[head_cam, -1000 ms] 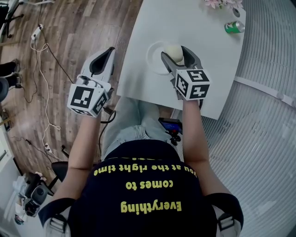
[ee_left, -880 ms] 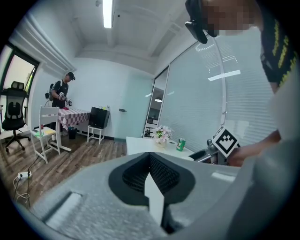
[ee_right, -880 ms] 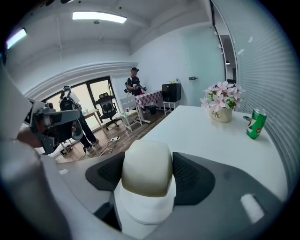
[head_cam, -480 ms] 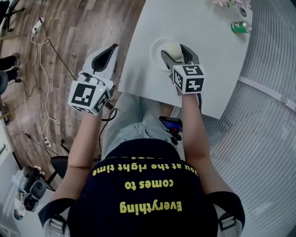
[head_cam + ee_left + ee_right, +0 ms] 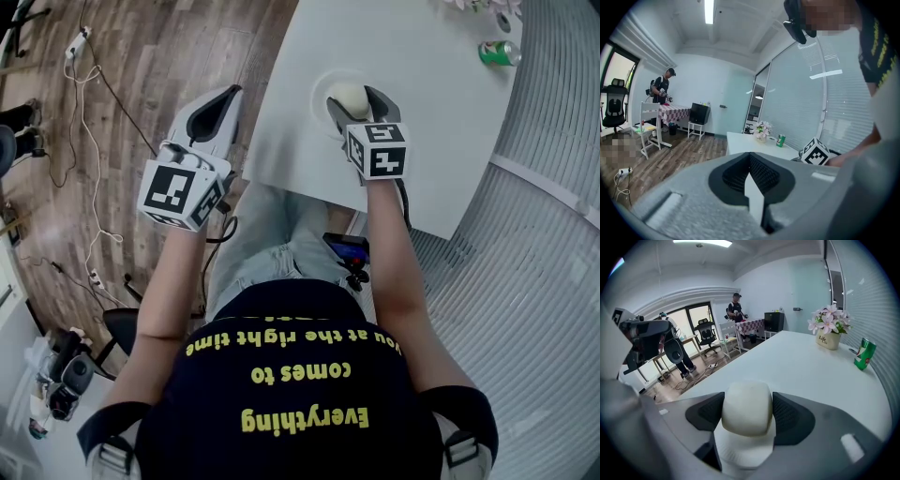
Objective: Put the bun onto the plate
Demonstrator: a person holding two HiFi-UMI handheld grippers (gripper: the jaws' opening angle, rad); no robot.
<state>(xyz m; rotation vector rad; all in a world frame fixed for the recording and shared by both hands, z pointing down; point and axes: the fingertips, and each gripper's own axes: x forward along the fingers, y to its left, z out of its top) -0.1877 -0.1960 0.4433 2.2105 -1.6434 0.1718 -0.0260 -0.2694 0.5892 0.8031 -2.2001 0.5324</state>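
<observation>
lower than a second ago, the right gripper (image 5: 356,101) has carried the bun (image 5: 348,96) down toward the plate (image 5: 321,87), and in the head view it now sits smaller and nearer the top of the frame. the left gripper (image 5: 226,97) has hardly shifted. it hangs over the wooden floor (image 5: 141,75) at the left of the frame, off the table (image 5: 431,141), its fingers (image 5: 761,174) closed together on nothing.

the right gripper's fingers (image 5: 791,416) stand wide but press on both sides of the bun, so it is still gripped. in the right gripper view the bun fills the lower middle of the frame, with the plate's white rim showing directly beneath it. whether the bun's underside already touches the plate cannot be told. by my reading the carry is nearly done. what is left is to settle the bun, let go, and back away.

the bun is pale cream, smooth and matt, a rounded dome squeezed a little square at the sides, and it looks soft. the plate is white, round and shallow, with fine ribbing along its rim, barely standing out from the smooth white table. the finger pads are dark with a fine ridged grain, set in grey plastic shells.
</observation>
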